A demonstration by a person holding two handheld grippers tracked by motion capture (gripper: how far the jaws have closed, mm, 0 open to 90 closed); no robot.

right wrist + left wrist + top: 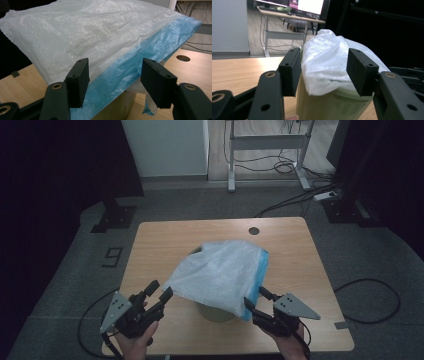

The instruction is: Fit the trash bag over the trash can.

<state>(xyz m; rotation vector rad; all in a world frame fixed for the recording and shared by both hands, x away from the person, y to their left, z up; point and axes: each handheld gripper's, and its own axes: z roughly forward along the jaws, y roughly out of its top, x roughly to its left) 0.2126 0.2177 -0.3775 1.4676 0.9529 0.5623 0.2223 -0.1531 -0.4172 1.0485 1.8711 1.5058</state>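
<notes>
Bag draped over bin at frame centre, left gripper and right gripper both spread, gripping nothing; re-pinch opposite hems, pull down evenly over the rim.

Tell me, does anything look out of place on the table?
Yes. The thin white plastic bag with a blue edge lies draped askew over the pale green bin, instead of lining it. It overhangs one side, and neither open gripper holds it.

A "9" mark on the floor
</notes>
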